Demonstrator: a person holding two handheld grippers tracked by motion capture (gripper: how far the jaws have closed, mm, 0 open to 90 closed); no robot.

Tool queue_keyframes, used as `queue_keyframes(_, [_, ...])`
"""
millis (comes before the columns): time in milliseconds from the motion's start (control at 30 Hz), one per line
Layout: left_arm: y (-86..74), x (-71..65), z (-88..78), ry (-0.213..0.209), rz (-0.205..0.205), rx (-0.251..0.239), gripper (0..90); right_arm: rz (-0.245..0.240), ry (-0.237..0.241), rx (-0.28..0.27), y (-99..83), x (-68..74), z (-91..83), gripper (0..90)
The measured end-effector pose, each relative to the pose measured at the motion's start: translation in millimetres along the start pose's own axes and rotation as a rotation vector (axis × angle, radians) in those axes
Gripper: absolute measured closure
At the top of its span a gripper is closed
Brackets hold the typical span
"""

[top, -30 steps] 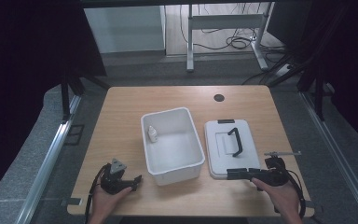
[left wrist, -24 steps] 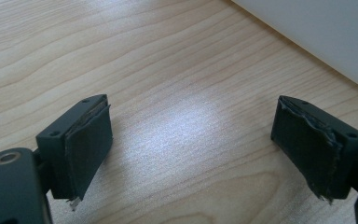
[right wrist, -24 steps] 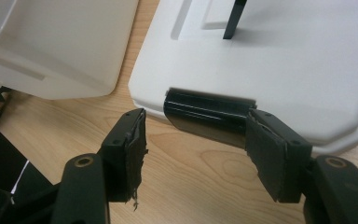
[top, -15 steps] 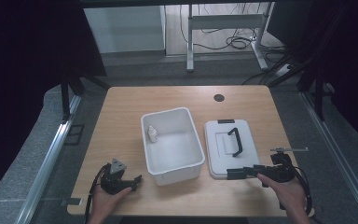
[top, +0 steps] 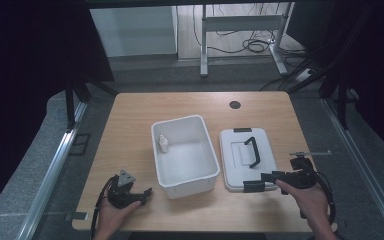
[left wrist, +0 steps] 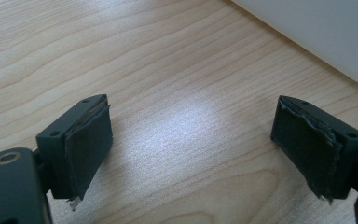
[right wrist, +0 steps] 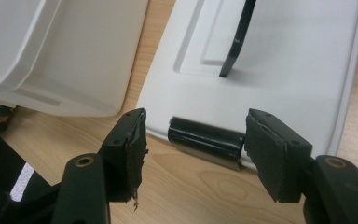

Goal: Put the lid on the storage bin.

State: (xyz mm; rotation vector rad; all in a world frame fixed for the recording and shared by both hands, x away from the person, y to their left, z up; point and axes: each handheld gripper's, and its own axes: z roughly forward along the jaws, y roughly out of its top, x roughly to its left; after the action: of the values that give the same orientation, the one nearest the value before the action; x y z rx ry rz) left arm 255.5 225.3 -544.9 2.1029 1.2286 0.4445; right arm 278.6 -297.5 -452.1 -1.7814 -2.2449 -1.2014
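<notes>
Partly cut off, both grippers gape: right gripper (right wrist: pixel 193 154) straddling lid (right wrist: pixel 279 70) clip (right wrist: pixel 205 140); left gripper (left wrist: pixel 191 149) empty.

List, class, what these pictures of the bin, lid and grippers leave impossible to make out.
- Small bottle in the bin: too small in the high view to read a label.
- Lid: far end cut off by the right gripper view's top edge.
- Bin: mostly beyond the left gripper view's corner.
</notes>
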Motion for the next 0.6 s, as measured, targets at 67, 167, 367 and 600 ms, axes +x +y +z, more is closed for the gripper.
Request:
queue_keyframes(67, [0.0,0.0,0.0,0.0,0.0,0.0,12.2,0.002,0.0,0.008,3.7,0.9,1.1,38.8])
queue_keyframes(167, [-0.1,0.3,-0.1,-0.002,0.002,0.0,12.2,0.005,-0.01,0.016,10.8,2.3,3.3,39.0])
queue_keyframes(367, [-0.2,0.2,-0.2,-0.001,0.002,0.001,12.3,0.013,-0.019,0.048,27.9,5.5,6.8,39.1])
queue_keyframes(600, [-0.6,0.6,-0.6,-0.005,0.004,0.0,12.2,0.03,-0.021,0.066,44.5,7.2,9.7,39.1])
